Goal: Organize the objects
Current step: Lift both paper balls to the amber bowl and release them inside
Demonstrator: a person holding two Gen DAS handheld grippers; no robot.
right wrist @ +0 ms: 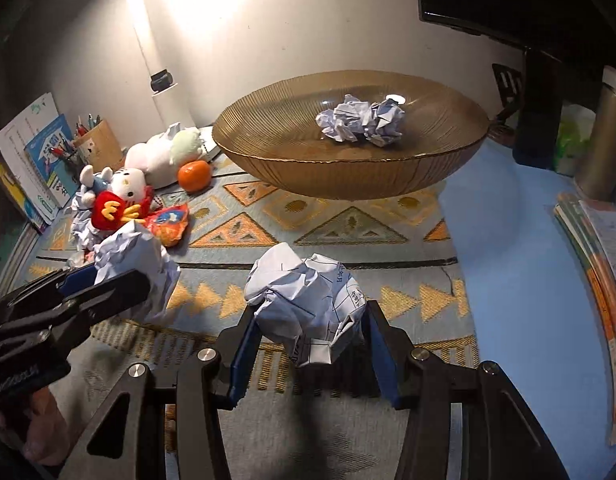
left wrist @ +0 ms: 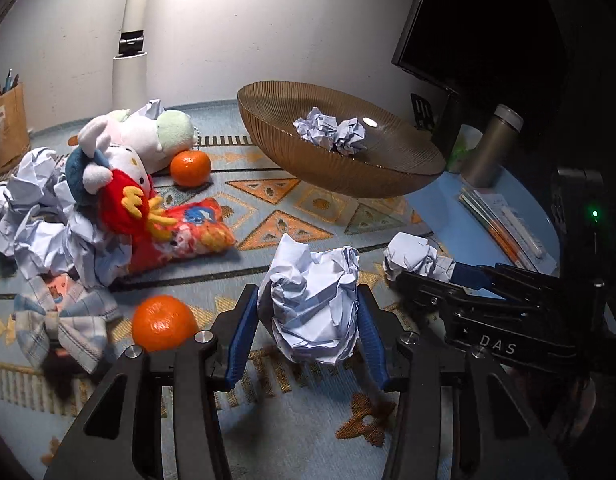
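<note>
- Cloth (right wrist: 347, 240) on the table: pale blue-grey with orange triangles.
- Bowl (right wrist: 347, 176): amber-brown, ribbed.
- Paper balls (right wrist: 359, 120) in the bowl: white.
- Tangerine (left wrist: 190, 168) toward the table's back edge: orange.
- Fingers (left wrist: 244, 340): blue pads on black arms.
- Bare table (right wrist: 507, 240): light blue.

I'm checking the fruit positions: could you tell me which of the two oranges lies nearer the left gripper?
The orange just beside the left gripper, by the checked bow; the other orange sits far back against the plush toys.
</note>
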